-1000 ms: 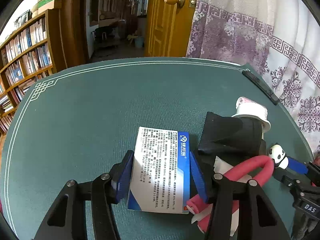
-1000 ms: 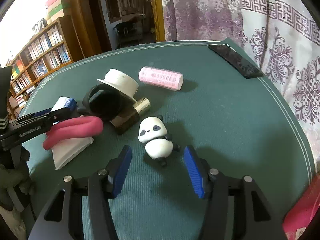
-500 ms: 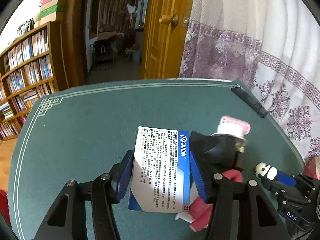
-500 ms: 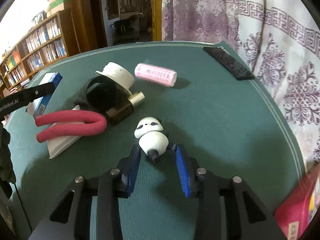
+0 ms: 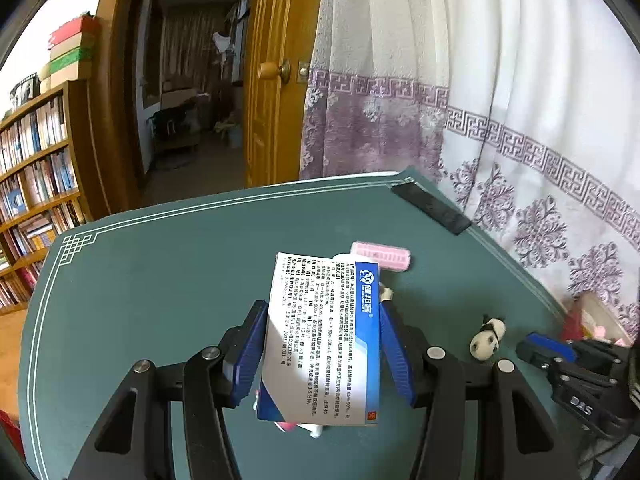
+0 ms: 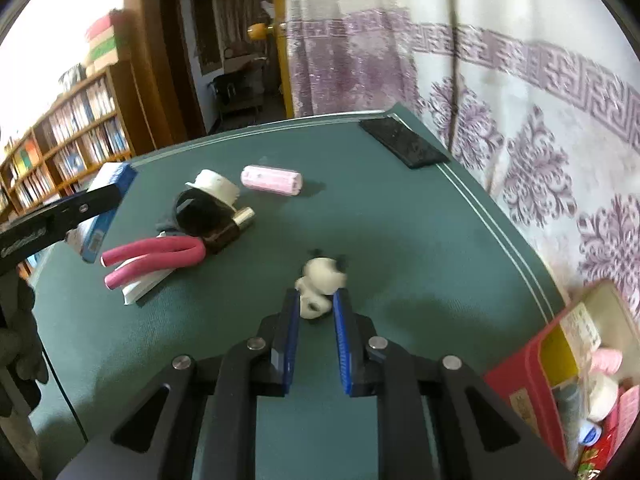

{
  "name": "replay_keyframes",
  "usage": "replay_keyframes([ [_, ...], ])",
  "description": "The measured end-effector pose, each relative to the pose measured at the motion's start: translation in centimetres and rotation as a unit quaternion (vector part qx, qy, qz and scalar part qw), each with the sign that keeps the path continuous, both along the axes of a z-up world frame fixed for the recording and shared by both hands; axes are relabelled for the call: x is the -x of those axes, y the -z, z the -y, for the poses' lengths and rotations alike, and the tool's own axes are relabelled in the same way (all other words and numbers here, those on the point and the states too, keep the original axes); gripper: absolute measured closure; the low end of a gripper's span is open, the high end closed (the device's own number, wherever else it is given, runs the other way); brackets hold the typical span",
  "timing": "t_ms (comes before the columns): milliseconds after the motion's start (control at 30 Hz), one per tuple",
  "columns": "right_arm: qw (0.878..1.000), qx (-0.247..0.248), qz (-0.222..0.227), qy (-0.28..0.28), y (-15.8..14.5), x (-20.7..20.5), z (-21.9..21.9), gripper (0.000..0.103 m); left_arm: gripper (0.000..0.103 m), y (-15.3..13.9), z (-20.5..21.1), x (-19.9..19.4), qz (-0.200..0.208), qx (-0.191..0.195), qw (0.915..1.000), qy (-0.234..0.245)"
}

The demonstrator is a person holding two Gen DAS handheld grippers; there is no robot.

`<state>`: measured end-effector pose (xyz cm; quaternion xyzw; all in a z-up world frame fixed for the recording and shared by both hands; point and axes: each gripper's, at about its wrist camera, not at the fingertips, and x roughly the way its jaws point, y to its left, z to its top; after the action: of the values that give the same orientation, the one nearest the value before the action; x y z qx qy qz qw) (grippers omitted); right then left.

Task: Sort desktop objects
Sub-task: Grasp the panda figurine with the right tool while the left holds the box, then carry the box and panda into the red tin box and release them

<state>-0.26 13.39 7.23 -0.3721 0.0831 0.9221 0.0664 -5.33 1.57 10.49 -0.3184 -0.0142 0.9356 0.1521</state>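
Two grasps in hand: my left gripper [image 5: 322,344] clamps the blue-and-white box [image 5: 324,336] clear above the worktop [image 5: 160,272]; my right gripper [image 6: 316,312], jaws just closed, pinches the panda figure [image 6: 320,284]. I should carry both level, grips firm, toward the red bin [image 6: 536,360].

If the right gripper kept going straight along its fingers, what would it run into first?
Apart from the panda figure already clamped in the right gripper, the line ahead looks free: only bare green tabletop, then probably the curtain. Depth is hard to judge.
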Motion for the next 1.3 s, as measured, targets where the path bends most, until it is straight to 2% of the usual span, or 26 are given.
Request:
replay_keyframes([
  [33,1.000,0.010,0.003,-0.001,0.1,-0.1,-0.4,0.082,0.046,-0.2,0.1,-0.2,0.000,-0.005,1.0000,-0.001],
  [100,1.000,0.029,0.010,0.001,0.6,0.1,-1.1,0.070,0.046,-0.3,0.0,-0.6,0.003,-0.012,0.9999,0.001],
  [167,0.999,0.031,0.009,0.009,1.1,0.3,-1.6,0.040,0.046,-0.2,-0.1,-0.9,0.004,-0.012,0.9999,0.002],
  [233,0.999,0.032,0.009,0.020,1.5,0.4,-2.0,0.031,0.046,0.0,-0.1,-1.0,0.006,-0.014,0.9999,0.003],
  [500,0.998,0.021,0.047,0.036,4.4,2.0,-3.6,0.031,0.046,1.5,0.2,-0.5,0.025,-0.021,0.9995,0.006],
  [533,0.998,0.009,0.043,0.036,4.5,1.9,-3.4,0.032,0.046,1.7,0.2,-0.3,0.027,-0.023,0.9994,0.006],
  [600,0.998,-0.016,0.047,0.036,4.6,2.0,-2.8,0.042,0.046,1.9,0.3,-0.3,0.029,-0.024,0.9993,0.006],
  [667,0.998,-0.028,0.048,0.038,4.5,1.8,-2.8,0.065,0.046,2.0,0.4,-0.3,0.030,-0.024,0.9992,0.006],
  [867,0.999,0.021,0.033,0.028,3.7,0.4,-2.9,0.065,0.046,1.7,-0.2,-0.7,0.027,-0.022,0.9993,0.014],
  [1100,0.999,0.029,-0.017,0.026,0.4,-3.3,-2.3,0.065,0.046,0.9,-1.7,-1.8,0.019,-0.015,0.9992,0.031],
  [1300,0.996,0.035,-0.056,0.058,-2.3,-8.4,-4.2,0.065,0.046,0.3,-4.5,-3.2,0.018,-0.010,0.9978,0.063],
])
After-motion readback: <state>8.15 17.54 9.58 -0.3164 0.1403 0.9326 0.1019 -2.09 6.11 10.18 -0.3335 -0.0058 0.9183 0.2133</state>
